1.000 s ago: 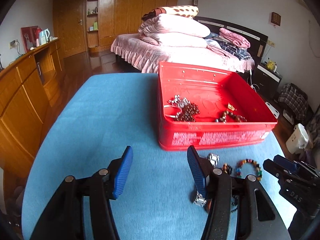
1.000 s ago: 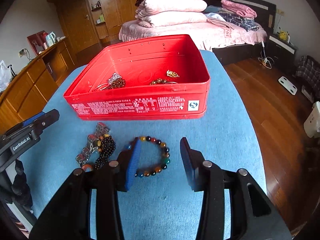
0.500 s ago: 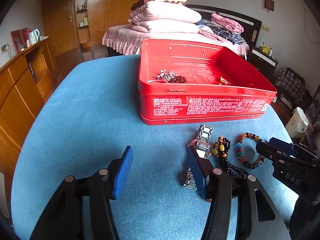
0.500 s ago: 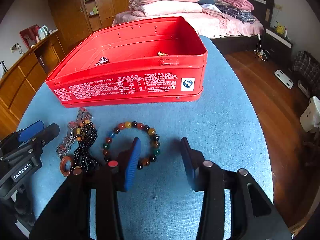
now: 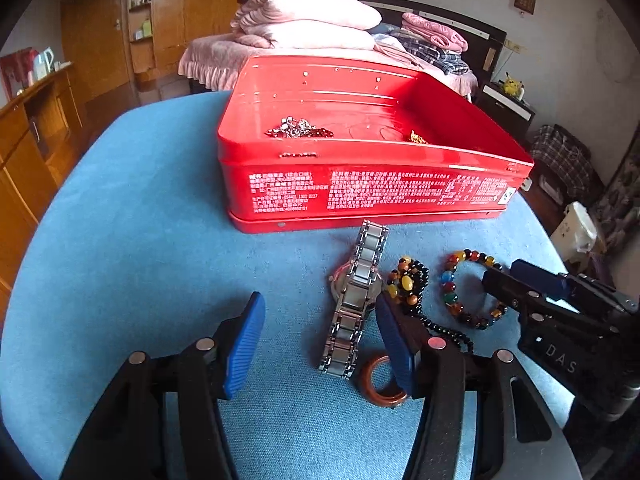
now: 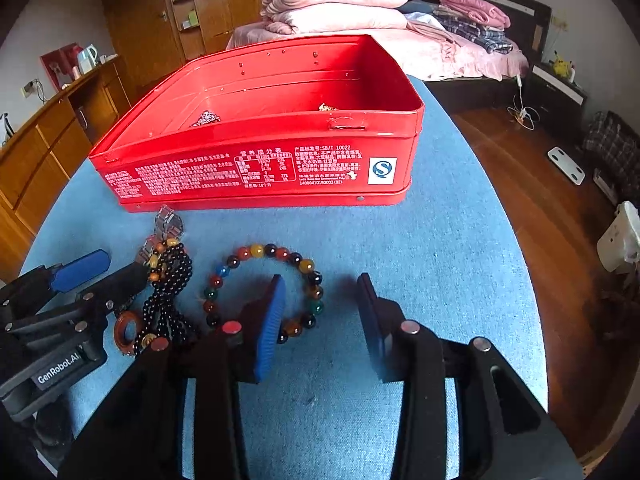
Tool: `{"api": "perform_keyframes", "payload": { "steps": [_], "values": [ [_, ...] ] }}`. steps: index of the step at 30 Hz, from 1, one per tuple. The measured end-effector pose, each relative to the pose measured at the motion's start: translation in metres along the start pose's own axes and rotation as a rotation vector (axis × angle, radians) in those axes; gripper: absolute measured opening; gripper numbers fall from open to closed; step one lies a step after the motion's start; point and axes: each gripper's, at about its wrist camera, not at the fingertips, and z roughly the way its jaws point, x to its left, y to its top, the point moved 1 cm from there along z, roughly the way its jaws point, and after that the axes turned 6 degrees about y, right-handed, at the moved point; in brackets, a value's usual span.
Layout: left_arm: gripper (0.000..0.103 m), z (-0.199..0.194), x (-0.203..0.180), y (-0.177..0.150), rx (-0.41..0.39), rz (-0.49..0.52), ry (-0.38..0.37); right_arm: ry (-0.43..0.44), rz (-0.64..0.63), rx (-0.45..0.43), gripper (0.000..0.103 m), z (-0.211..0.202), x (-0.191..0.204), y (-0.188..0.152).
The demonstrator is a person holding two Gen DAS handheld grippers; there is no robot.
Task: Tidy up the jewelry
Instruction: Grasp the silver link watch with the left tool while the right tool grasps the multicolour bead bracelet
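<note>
Your left gripper (image 5: 320, 340) has dropped closer to the blue cloth (image 5: 140, 240); the right gripper (image 6: 320, 312) is closing.

Left jaws gape empty beside one steel watch (image 5: 356, 300), one black bead string (image 5: 416, 280), one brown ring (image 5: 380, 380). Right jaws straddle one multicoloured bracelet's (image 6: 256, 252) near side, not yet pinching. One red tin (image 6: 256, 168) behind; bedroom beyond.

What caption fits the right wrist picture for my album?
Right tool closing around a colorful bead bracelet on the blue table, near a red tin.
</note>
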Motion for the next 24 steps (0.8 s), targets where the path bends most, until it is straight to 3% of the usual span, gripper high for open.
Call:
{"api": "perform_keyframes", "payload": {
  "steps": [5,10,15,17,22,24],
  "values": [
    [0.061,0.006,-0.010,0.004,0.000,0.029,0.020,-0.012,-0.010,-0.004,0.036,0.001,0.002,0.001],
    [0.059,0.015,-0.017,0.016,0.007,0.031,0.016,-0.004,-0.018,-0.007,0.030,0.001,0.003,0.001],
    [0.045,0.020,-0.019,0.023,0.008,0.018,-0.005,-0.002,-0.018,-0.008,0.027,0.001,0.003,0.002],
    [0.032,0.020,-0.016,0.022,0.005,0.009,-0.013,-0.001,-0.014,-0.011,0.023,0.001,0.001,0.002],
    [0.031,0.019,-0.012,0.021,0.004,-0.003,-0.031,0.005,-0.018,-0.008,0.007,0.000,-0.001,0.001],
    [0.031,0.016,-0.010,0.019,0.003,-0.006,-0.032,0.002,-0.030,-0.005,0.007,-0.001,0.000,-0.001]
  ]
}}
